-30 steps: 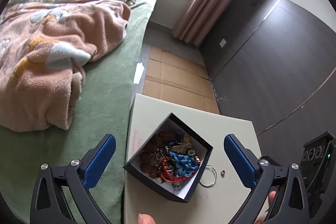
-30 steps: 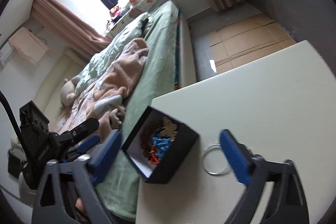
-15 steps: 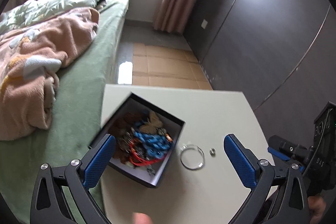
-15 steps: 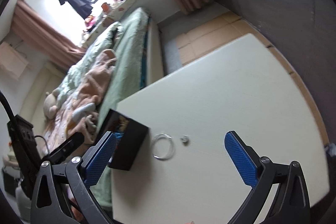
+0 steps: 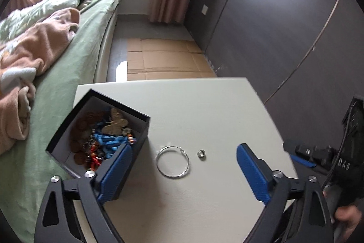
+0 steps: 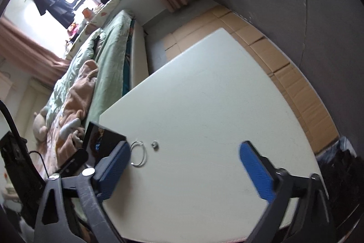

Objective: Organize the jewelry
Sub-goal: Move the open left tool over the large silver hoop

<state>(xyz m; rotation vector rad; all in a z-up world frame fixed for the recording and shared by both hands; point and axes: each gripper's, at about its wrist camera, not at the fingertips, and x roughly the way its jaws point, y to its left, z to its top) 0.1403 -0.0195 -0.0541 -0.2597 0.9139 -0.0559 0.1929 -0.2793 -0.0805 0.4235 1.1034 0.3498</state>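
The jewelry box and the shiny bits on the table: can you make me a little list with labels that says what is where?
box: open black square box at the white table's left edge, beside the bed
inside box: tangled jewelry, blue chain, tan butterfly piece, red and brown beads
on table: thin silver hoop just right of the box; small silver ring right of the hoop, apart
left gripper: fingers wide apart, holding nothing, hoop between them
right gripper: fingers wide apart, holding nothing
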